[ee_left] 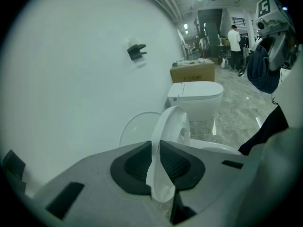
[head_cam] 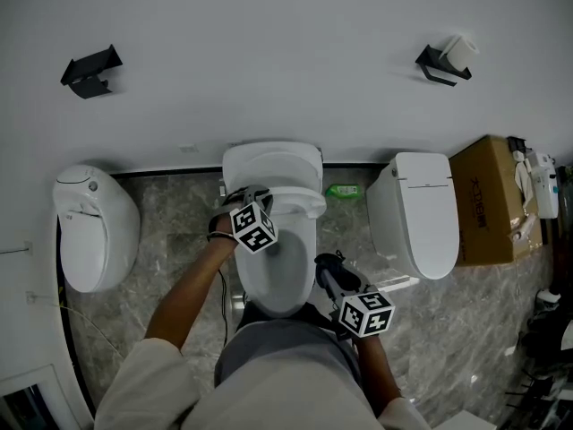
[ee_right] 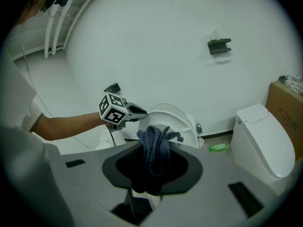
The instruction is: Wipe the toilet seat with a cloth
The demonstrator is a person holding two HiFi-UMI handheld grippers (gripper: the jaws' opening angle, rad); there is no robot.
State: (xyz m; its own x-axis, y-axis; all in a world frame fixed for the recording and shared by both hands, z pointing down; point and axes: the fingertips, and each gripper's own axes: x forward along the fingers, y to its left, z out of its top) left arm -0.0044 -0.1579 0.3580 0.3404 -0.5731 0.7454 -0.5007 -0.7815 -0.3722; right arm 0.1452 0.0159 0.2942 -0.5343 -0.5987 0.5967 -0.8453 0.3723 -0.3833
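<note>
Toilet seat (ee_left: 167, 126), white, half-raised, clamped in left claw (ee_left: 155, 149); right claw (ee_right: 153, 148) grips blue cloth (ee_right: 155, 135)

Print on cardboard box (head_cam: 483, 200), too small to read

Three white toilets (head_cam: 94, 227) (head_cam: 269, 280) (head_cam: 421, 213), one raised white toilet seat (ee_left: 164, 123), two black wall holders (head_cam: 89, 70) (head_cam: 439, 61), two tools, the left tool (ee_left: 159, 150) and the right tool (ee_right: 155, 161), one brown cardboard box (head_cam: 483, 200), one dark blue cloth (ee_right: 154, 138).

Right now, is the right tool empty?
No, the right tool is clamped on a bunched dark blue cloth that sticks out past its tips.
</note>
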